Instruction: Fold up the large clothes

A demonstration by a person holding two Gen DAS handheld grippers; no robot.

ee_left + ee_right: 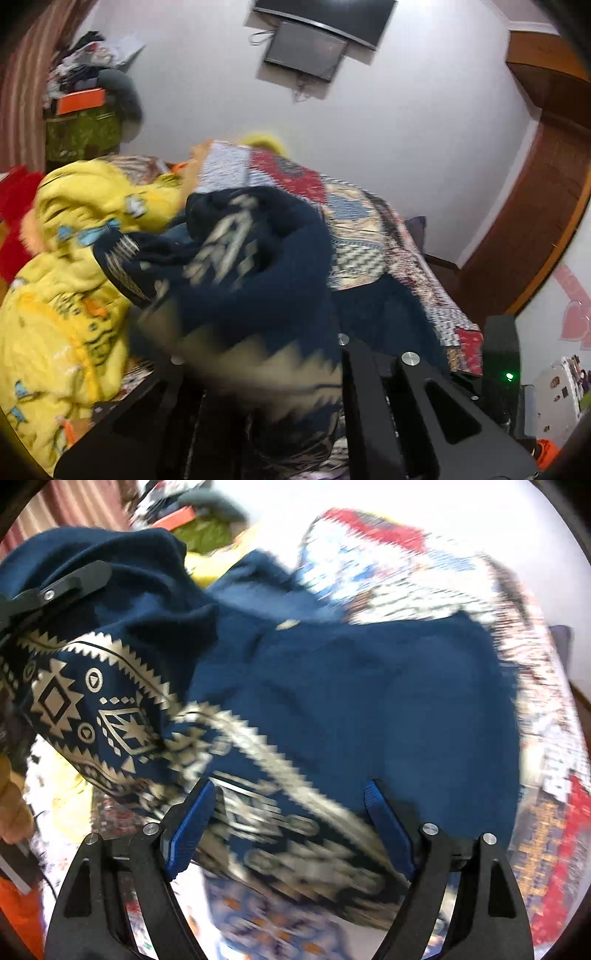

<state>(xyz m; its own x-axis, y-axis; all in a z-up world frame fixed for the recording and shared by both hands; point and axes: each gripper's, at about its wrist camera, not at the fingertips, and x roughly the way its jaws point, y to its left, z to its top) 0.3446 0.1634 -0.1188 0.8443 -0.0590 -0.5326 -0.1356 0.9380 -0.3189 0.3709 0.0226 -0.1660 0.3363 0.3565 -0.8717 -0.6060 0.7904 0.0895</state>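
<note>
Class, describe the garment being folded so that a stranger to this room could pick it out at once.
Start at the bed's patchwork quilt. Spread over it lies the navy garment, one end lifted by the left gripper, the right gripper open over it. Its cream zigzag-and-diamond band separates it from the yellow cartoon-print blanket beside it.

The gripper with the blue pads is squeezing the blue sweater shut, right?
No. In the right wrist view the right gripper is open: its blue pads stand wide apart over the navy patterned sweater, not squeezing it.
</note>
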